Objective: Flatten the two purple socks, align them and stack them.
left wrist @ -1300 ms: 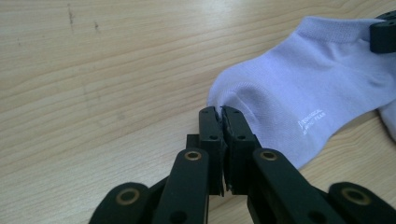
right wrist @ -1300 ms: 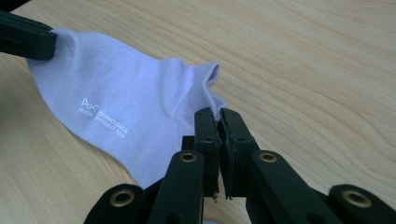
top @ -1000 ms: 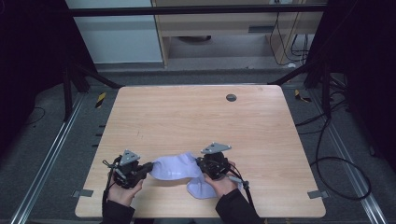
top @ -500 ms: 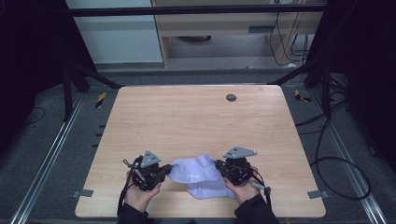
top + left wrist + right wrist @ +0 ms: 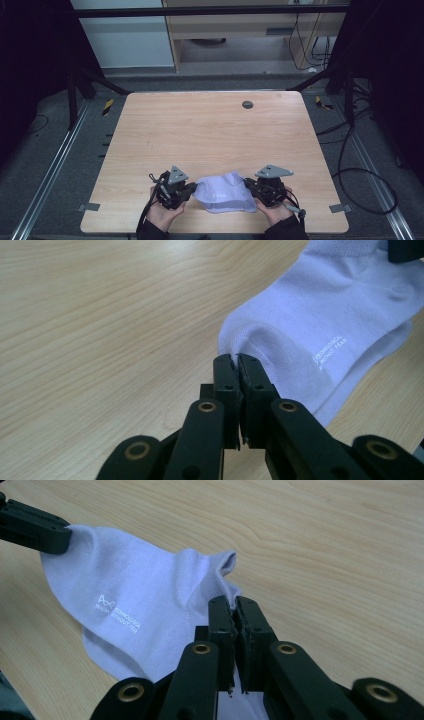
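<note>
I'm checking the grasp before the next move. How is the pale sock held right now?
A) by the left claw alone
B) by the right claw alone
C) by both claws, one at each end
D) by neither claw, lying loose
C: the left claw and the right claw are each shut on an edge of the sock, which spans between them.

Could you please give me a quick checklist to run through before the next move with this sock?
1. Left gripper shut on the white sock: ok, a fold is pinched.
2. Right gripper shut on the sock's other end: ok.
3. Sock spread between the grippers: ok, though creased.
4. Sock lifted off the table: cannot tell.
5. Bare tabletop ahead: ok; the dark round spot is far off.
</note>
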`<state>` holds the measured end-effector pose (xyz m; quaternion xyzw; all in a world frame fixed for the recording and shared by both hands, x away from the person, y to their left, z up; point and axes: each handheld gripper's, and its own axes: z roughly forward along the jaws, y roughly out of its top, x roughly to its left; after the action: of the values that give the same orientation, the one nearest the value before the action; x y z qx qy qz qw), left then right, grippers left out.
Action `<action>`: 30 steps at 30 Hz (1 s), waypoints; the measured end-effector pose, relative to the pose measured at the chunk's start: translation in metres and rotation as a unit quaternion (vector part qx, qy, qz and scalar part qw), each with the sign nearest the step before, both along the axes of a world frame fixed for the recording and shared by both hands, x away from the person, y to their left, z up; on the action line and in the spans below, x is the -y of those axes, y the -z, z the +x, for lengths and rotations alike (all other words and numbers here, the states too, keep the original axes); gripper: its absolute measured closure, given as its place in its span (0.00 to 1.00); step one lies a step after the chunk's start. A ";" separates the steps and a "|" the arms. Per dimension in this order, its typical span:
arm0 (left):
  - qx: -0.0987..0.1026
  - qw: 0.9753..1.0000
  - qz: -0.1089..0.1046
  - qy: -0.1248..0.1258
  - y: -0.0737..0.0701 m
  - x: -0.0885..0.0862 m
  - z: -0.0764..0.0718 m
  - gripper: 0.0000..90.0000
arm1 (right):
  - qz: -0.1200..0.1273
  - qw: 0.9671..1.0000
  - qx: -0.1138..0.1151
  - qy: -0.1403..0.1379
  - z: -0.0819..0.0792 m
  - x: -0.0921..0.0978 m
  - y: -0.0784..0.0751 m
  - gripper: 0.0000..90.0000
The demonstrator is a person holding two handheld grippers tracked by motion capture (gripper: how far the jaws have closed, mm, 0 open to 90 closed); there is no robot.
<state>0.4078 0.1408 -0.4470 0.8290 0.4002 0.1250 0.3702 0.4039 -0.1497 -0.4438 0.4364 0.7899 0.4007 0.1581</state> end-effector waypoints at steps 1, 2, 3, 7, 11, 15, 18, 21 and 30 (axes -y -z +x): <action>-0.001 1.000 0.004 0.005 0.001 0.003 -0.001 0.97 | 0.001 1.000 -0.003 0.001 -0.001 0.002 0.001 0.96; -0.002 1.000 0.004 0.006 0.003 0.005 -0.001 0.97 | 0.001 1.000 -0.003 0.001 -0.003 0.004 0.002 0.96; -0.004 1.000 0.008 0.010 0.004 0.007 -0.002 0.97 | 0.003 1.000 -0.005 0.000 -0.005 0.005 0.003 0.96; -0.008 1.000 0.012 0.017 0.008 0.013 -0.003 0.97 | -0.001 1.000 -0.004 0.002 -0.008 0.009 0.005 0.96; -0.013 0.999 0.019 0.025 0.013 0.019 -0.004 0.97 | 0.001 1.000 -0.006 0.003 -0.012 0.017 0.008 0.96; -0.018 0.999 0.021 0.026 0.016 0.022 -0.005 0.97 | -0.004 1.000 -0.015 0.003 -0.014 0.019 0.013 0.96; -0.018 0.999 0.022 0.028 0.018 0.023 -0.004 0.97 | -0.007 1.000 -0.020 0.003 -0.015 0.020 0.017 0.96; -0.020 0.999 0.025 0.030 0.021 0.024 -0.004 0.97 | -0.009 1.000 -0.022 0.003 -0.015 0.021 0.019 0.96; -0.026 0.999 0.030 0.027 0.029 0.025 -0.001 0.97 | -0.019 0.999 -0.030 0.004 -0.012 0.021 0.026 0.96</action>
<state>0.4064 0.1160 -0.4760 0.8535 0.3829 0.1049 0.3375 0.3919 -0.1710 -0.4702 0.4480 0.7999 0.3721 0.1444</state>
